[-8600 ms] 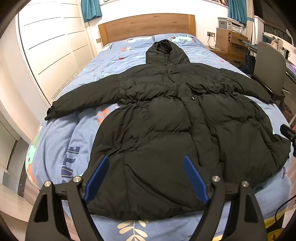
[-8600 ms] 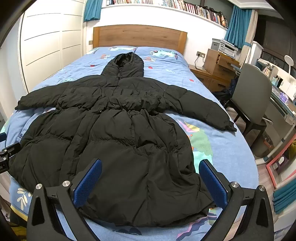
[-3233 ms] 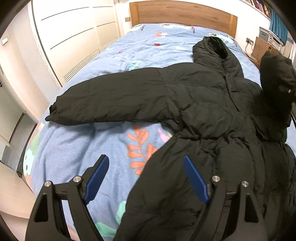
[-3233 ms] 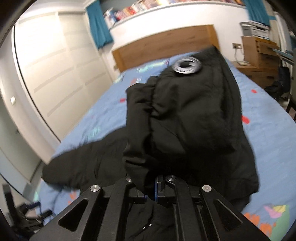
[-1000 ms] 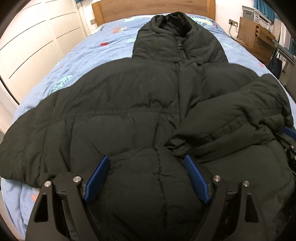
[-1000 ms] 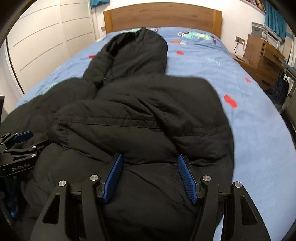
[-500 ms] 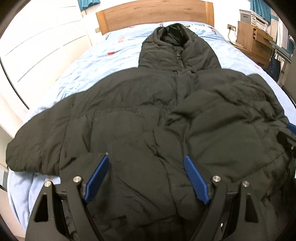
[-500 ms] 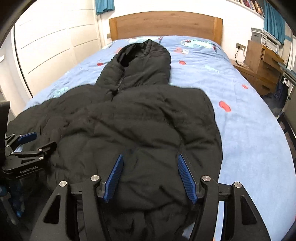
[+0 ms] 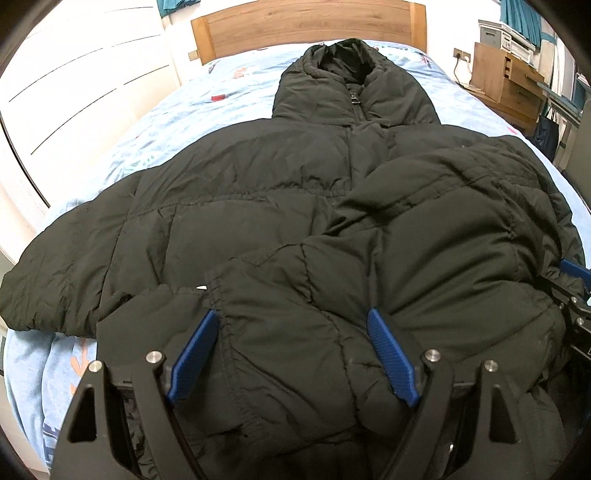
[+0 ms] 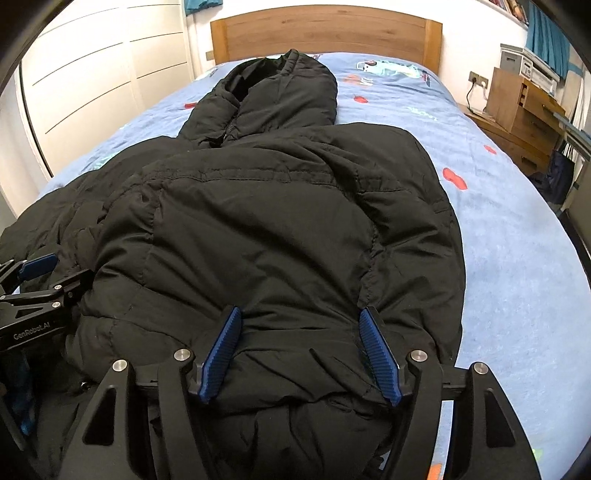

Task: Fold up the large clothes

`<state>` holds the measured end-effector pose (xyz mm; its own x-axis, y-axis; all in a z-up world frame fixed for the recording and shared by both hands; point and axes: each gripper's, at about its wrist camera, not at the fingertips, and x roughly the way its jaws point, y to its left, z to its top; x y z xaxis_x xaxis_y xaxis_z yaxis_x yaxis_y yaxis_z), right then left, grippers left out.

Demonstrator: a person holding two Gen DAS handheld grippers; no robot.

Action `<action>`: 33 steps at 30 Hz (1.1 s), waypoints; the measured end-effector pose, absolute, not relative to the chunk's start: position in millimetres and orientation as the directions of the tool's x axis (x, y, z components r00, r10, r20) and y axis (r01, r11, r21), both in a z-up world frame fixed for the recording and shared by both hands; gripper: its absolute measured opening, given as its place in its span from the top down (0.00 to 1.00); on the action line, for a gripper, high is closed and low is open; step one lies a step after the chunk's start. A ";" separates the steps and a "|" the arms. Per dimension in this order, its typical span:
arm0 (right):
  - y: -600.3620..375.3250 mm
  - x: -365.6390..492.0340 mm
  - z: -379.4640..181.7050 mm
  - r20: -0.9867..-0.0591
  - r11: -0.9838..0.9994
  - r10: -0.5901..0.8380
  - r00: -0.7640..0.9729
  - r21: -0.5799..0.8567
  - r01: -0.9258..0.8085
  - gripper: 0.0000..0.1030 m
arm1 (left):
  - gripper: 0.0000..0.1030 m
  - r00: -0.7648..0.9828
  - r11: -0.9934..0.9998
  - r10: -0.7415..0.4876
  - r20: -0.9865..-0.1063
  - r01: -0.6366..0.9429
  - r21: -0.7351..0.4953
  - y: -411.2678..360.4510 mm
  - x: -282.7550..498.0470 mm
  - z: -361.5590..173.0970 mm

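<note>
Blue bedsheet (image 10: 517, 236) under black coat (image 10: 266, 221) — left gripper (image 9: 295, 354) spread wide, right gripper (image 10: 301, 350) opening, both angled down over coat.

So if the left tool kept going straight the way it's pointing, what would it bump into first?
Most likely the black coat. The left tool points down at the puffy folded-over part lying right between its open fingers, so it would probably meet that padding before the bed.

Blue patterned bed (image 10: 517, 236), wooden headboard (image 10: 325, 33) — white wardrobe (image 10: 92, 74), wooden nightstand (image 10: 524, 110)
</note>
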<state>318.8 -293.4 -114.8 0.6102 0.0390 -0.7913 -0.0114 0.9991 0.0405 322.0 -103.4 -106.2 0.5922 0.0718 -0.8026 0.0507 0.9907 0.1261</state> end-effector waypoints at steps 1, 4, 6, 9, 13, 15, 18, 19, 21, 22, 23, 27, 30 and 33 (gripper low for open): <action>-293.2 318.6 -114.7 -0.792 0.999 0.037 0.610 0.038 -0.011 0.36 | 0.19 0.592 0.991 0.072 -0.803 0.051 0.127 -103.4 322.0 -106.1; -289.7 318.3 -113.2 -0.798 1.000 0.018 0.602 0.019 -0.006 0.36 | 0.19 0.585 0.991 0.068 -0.808 0.053 0.121 -102.6 321.4 -103.9; -286.8 319.1 -110.2 -0.806 1.000 0.001 0.592 0.003 0.002 0.36 | 0.19 0.581 0.992 0.064 -0.811 0.052 0.116 -101.9 319.5 -100.6; -281.3 314.0 -101.8 -0.809 1.000 -0.024 0.587 -0.023 0.008 0.36 | 0.19 0.580 0.993 0.055 -0.813 0.054 0.105 -99.2 311.7 -93.1; -277.3 299.7 -86.3 -0.806 0.999 -0.044 0.590 -0.045 0.013 0.36 | 0.19 0.588 0.995 0.040 -0.808 0.054 0.088 -92.3 296.5 -77.6; -273.2 289.2 -75.2 -0.803 0.998 -0.051 0.594 -0.055 0.011 0.36 | 0.19 0.602 0.995 0.039 -0.797 0.052 0.088 -86.9 285.5 -65.6; -266.1 274.4 -60.5 -0.796 0.999 -0.043 0.603 -0.051 0.005 0.36 | 0.19 0.619 0.996 0.023 -0.785 0.054 0.072 -75.8 271.2 -46.7; -260.5 266.5 -53.0 -0.792 0.999 -0.043 0.609 -0.054 0.000 0.36 | 0.19 0.625 0.997 0.011 -0.781 0.054 0.058 -70.5 265.0 -39.4; -250.0 253.6 -41.7 -0.784 0.998 -0.043 0.620 -0.061 -0.007 0.36 | 0.19 0.639 0.998 0.003 -0.769 0.052 0.046 -60.7 251.2 -25.3; -243.9 246.6 -35.7 -0.780 0.998 -0.041 0.625 -0.060 -0.010 0.36 | 0.19 0.645 0.998 -0.002 -0.764 0.054 0.043 -55.6 243.5 -19.2; -239.2 240.5 -31.3 -0.777 0.998 -0.036 0.629 -0.057 -0.013 0.36 | 0.19 0.650 0.997 -0.007 -0.760 0.058 0.041 -48.7 233.6 -11.5; -211.4 208.9 -11.6 -0.758 0.997 -0.040 0.651 -0.068 -0.019 0.34 | 0.19 0.650 0.997 0.001 -0.760 0.061 0.054 -24.6 201.9 4.3; -193.8 186.7 -2.9 -0.755 0.998 -0.038 0.655 -0.065 -0.018 0.32 | 0.19 0.648 0.997 0.009 -0.762 0.049 0.054 -6.0 180.4 8.4; -177.5 164.3 4.2 -0.753 0.997 -0.035 0.657 -0.069 -0.025 0.32 | 0.19 0.650 0.998 0.019 -0.759 0.032 0.053 12.9 157.0 12.0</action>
